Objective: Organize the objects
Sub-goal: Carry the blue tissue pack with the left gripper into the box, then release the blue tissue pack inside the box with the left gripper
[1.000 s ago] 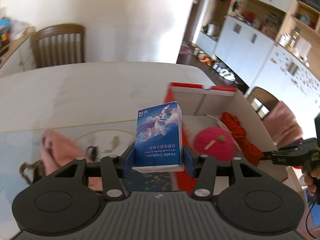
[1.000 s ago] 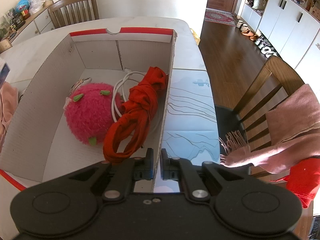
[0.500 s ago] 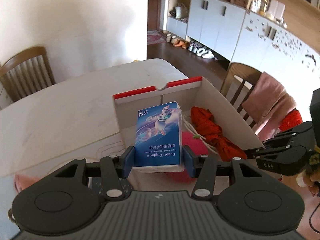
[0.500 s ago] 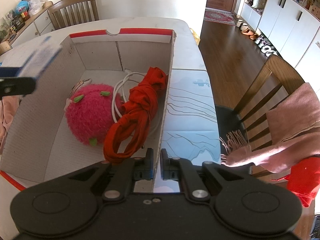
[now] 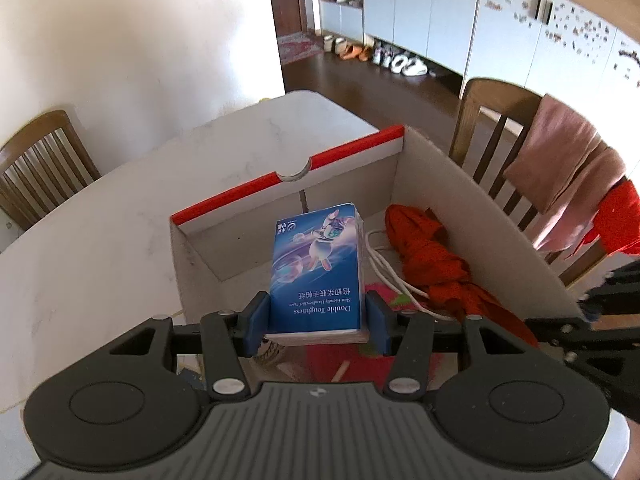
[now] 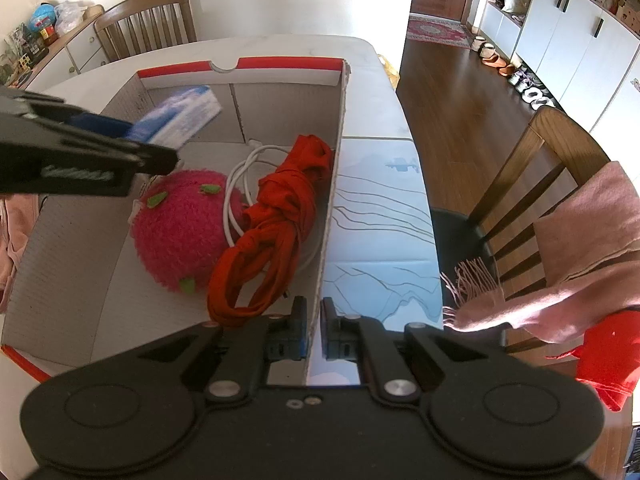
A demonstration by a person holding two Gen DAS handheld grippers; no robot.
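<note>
Above the box (image 5: 460,184), left gripper (image 5: 318,320) jaws pinch a tissue pack (image 5: 318,272) for release inside, while right gripper (image 6: 314,332) jaws clamp the wall, steadying it.

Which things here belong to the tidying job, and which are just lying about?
In the job: tissue pack clamped in the left gripper; cardboard box, its side wall pinched by the right gripper; pink plush ball, red cloth and white cable inside it.

Lying about: pink scarf on a chair; shoes.
</note>
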